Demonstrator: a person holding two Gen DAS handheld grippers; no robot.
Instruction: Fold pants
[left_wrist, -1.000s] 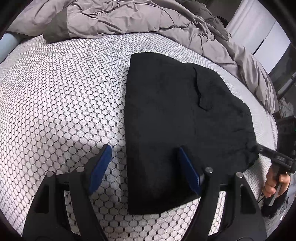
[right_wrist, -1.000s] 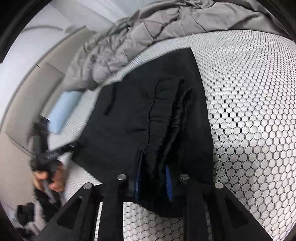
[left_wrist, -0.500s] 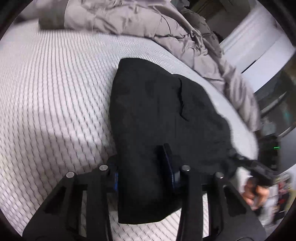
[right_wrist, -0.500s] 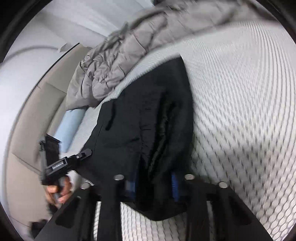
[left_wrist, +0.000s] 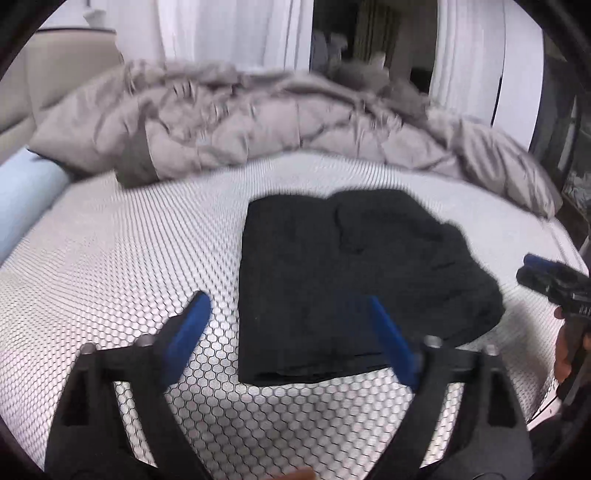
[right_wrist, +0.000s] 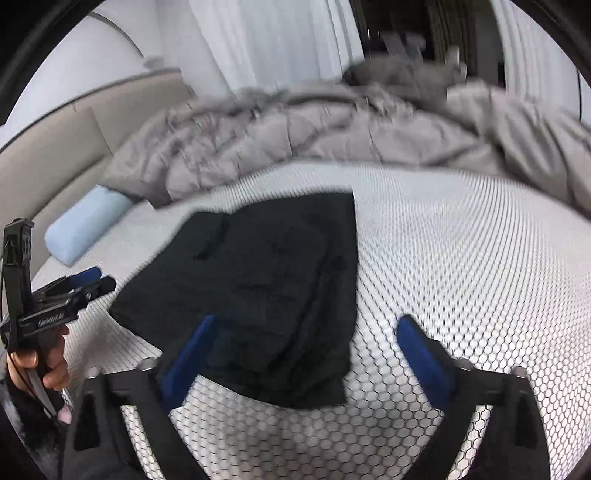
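Observation:
The black pants (left_wrist: 332, 280) lie folded into a compact stack on the white honeycomb-patterned bed cover (left_wrist: 129, 266); they also show in the right wrist view (right_wrist: 266, 295). My left gripper (left_wrist: 288, 314) is open and empty, lifted above the stack's near edge. My right gripper (right_wrist: 306, 332) is open and empty, raised over the near corner of the stack. The right gripper shows at the right edge of the left wrist view (left_wrist: 546, 277). The left gripper shows at the left edge of the right wrist view (right_wrist: 92, 280).
A rumpled grey duvet (left_wrist: 258, 122) lies across the far side of the bed. A light blue pillow (right_wrist: 85, 225) sits at the far left by the beige headboard (right_wrist: 55, 147). White curtains (left_wrist: 229, 33) hang behind.
Both grippers were shut on the pants' near edge half a second ago. Now both have opened, let go and drawn back and up. The pants lie flat on the bed.

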